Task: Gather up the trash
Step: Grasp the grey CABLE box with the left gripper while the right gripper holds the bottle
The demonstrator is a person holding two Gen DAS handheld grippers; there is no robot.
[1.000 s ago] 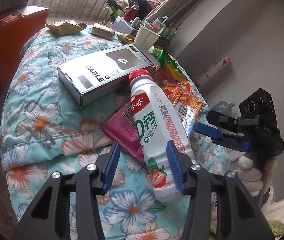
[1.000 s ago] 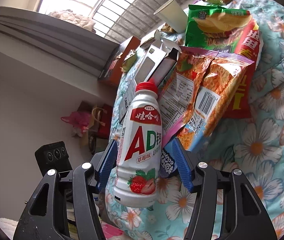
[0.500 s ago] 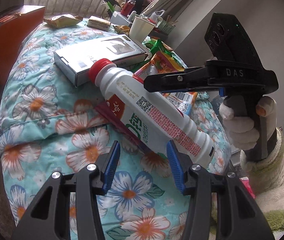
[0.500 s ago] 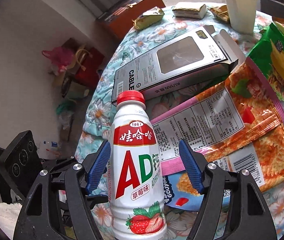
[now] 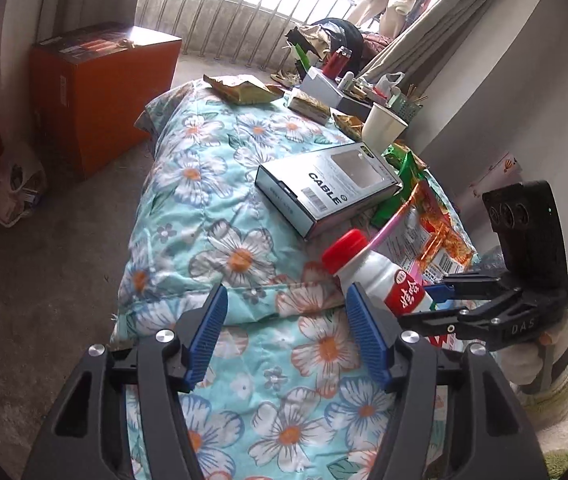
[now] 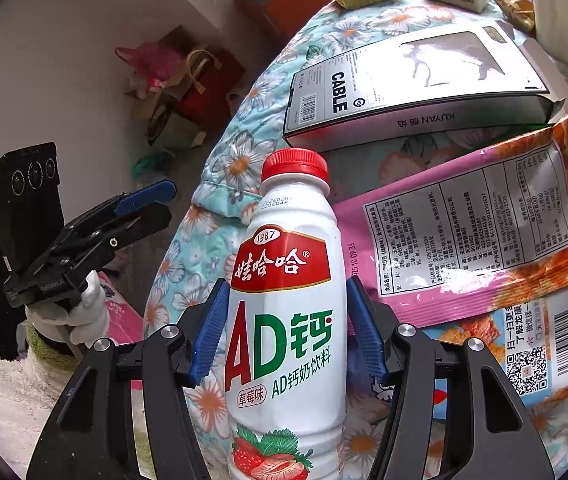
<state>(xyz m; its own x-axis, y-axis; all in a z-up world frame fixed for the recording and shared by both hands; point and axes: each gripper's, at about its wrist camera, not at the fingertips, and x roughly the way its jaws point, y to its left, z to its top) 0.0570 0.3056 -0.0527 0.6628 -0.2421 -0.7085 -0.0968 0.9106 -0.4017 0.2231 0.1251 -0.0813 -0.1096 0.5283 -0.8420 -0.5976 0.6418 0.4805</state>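
A white milk-drink bottle (image 6: 284,320) with a red cap stands upright between the blue pads (image 6: 210,324) of my right gripper (image 6: 287,284). Both pads press on its sides as the jaws close. In the left wrist view the bottle (image 5: 379,276) hangs just right of my left gripper (image 5: 287,292), with the right gripper (image 5: 443,300) clamped on it from the right. My left gripper's jaws are opening, with only the floral quilt (image 5: 212,200) between them. The left gripper (image 6: 152,200) also shows at the left of the right wrist view, clear of the bottle.
On the quilt lie a grey cable box (image 5: 323,184), orange and pink snack bags (image 6: 483,220), a paper cup (image 5: 383,128) and small wrappers (image 5: 244,88). An orange carton (image 5: 96,92) and shopping bags (image 6: 188,80) stand on the floor to the left.
The bottle has left my left gripper's jaws and now sits to their right in the right gripper. My left gripper drew back and widened. The right gripper rolled the bottle upright.
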